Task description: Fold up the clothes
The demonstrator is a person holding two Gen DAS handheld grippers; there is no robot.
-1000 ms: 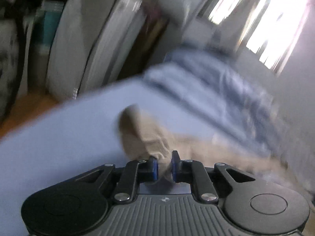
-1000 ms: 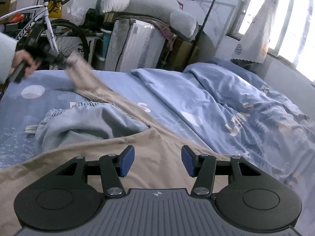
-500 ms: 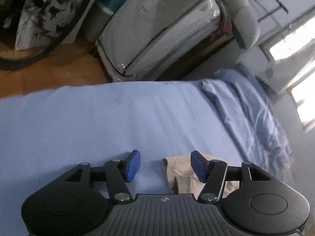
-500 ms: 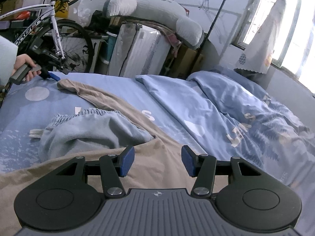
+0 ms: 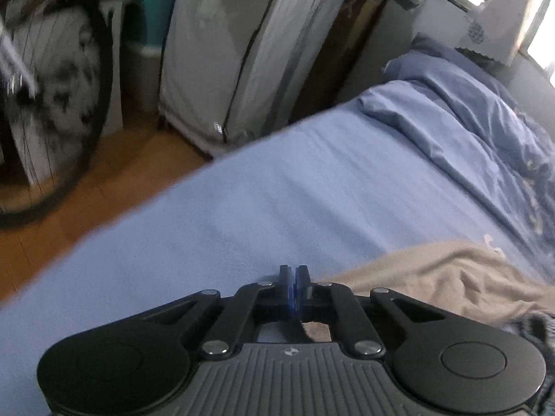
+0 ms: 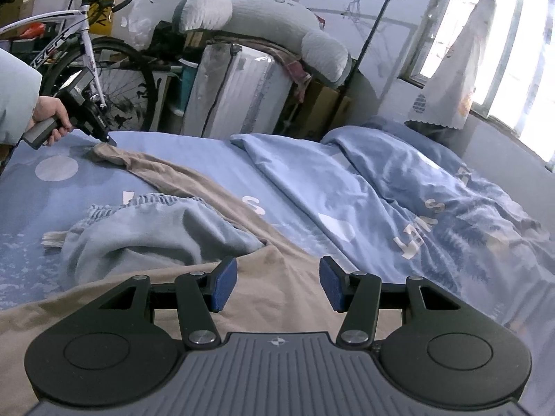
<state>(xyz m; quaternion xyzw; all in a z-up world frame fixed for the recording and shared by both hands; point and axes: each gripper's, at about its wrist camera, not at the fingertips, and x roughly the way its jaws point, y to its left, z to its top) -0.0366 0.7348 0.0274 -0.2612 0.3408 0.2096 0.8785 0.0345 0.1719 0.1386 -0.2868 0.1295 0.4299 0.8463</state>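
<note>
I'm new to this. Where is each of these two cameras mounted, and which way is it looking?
Left wrist view: sits on the left tool, jaws shut and empty, looking down across the blue bed sheet toward a bicycle wheel and the floor.
Right wrist view: sits on the right tool, jaws open over the tan garment, looking across the bed toward the window; the person's hand shows at left.
Shared: tan garment, sheet, blue quilt, bicycle.
</note>
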